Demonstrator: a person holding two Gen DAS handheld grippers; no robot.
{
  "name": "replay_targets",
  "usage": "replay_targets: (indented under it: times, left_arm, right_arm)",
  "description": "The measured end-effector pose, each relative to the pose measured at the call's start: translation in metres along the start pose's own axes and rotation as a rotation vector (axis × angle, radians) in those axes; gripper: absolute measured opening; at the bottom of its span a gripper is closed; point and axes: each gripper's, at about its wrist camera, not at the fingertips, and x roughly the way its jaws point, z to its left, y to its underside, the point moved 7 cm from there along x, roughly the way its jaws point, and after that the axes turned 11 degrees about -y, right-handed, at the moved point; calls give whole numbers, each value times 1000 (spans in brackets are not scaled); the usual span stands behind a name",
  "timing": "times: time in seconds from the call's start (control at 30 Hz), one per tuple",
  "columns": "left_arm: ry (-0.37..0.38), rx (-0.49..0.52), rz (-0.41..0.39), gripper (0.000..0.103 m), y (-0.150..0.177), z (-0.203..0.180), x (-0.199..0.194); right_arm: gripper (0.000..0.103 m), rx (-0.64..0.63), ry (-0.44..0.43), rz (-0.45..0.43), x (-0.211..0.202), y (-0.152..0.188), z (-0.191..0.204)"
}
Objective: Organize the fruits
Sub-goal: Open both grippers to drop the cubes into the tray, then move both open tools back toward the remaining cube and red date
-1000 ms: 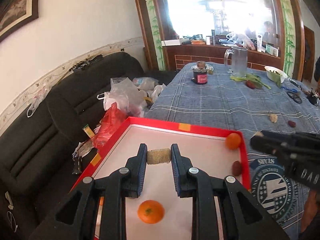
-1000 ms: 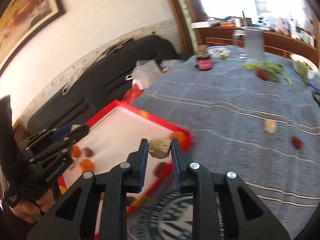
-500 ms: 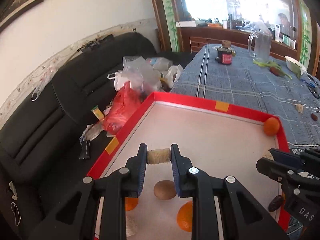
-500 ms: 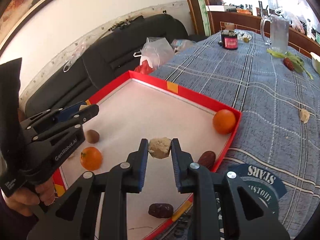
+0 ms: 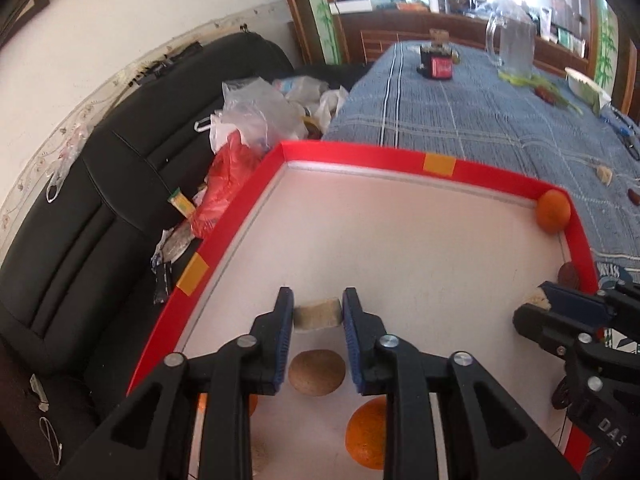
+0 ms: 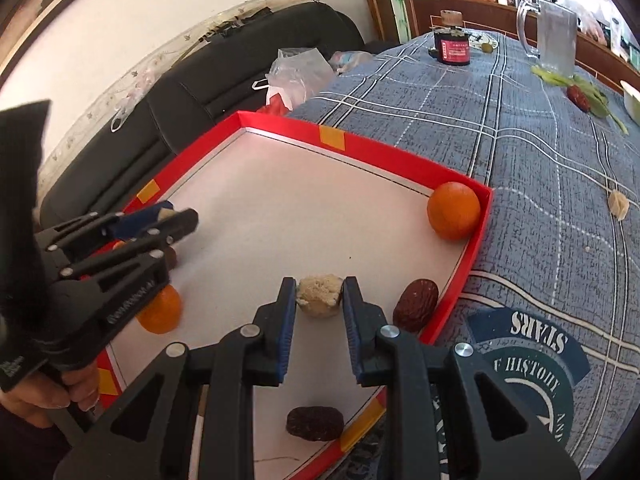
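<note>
A red-rimmed white tray [image 5: 360, 156] [image 6: 400, 156] lies on the blue plaid table. My left gripper [image 5: 317, 312] is shut on a beige chunk [image 5: 318, 313], low over the tray's left side. My right gripper [image 6: 319, 296] is shut on a pale crumbly chunk [image 6: 320, 294], low over the tray's right side near a red date [image 6: 416, 304]. In the tray lie an orange [image 5: 553, 211] [image 6: 453, 210] in the far right corner, a brown round fruit [image 5: 317, 372], an orange [image 5: 366, 438] [image 6: 160, 310] and a dark date [image 6: 315, 423].
A black sofa [image 5: 100, 184] with plastic bags [image 5: 256, 120] runs along the table's left edge. On the table beyond the tray stand a dark jar [image 6: 453, 46], a glass pitcher [image 6: 554, 34], greens, a pale chunk [image 6: 618, 206] and a round printed mat [image 6: 532, 368].
Both grippers have come down and forward over the tray with their chunks still held. The right gripper moved from above the tray's right rim to inside it.
</note>
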Motion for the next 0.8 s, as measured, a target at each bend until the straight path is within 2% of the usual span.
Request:
replay_targets:
  times: [0.13, 0.23, 0.33, 0.4, 0.57, 0.8]
  left_arm:
    - [-21, -7, 9, 57, 1, 3, -1]
    - [-60, -26, -11, 58, 0, 7, -8]
    - [-46, -72, -36, 60, -2, 8, -22]
    - [-27, -88, -67, 62, -5, 3, -36]
    - [22, -59, -144, 65, -16, -26, -67]
    - [101, 47, -186, 69, -17, -89, -95]
  right_arm:
    - [27, 35, -40, -2, -9, 2, 0]
    - [30, 44, -69, -59, -33, 0, -4]
    - [48, 55, -57, -156, -67, -3, -14]
    - [49, 65, -48, -201, -83, -4, -22]
    - [50, 125, -19, -247, -112, 4, -50]
    - [50, 199, 8, -281, -142, 19, -88]
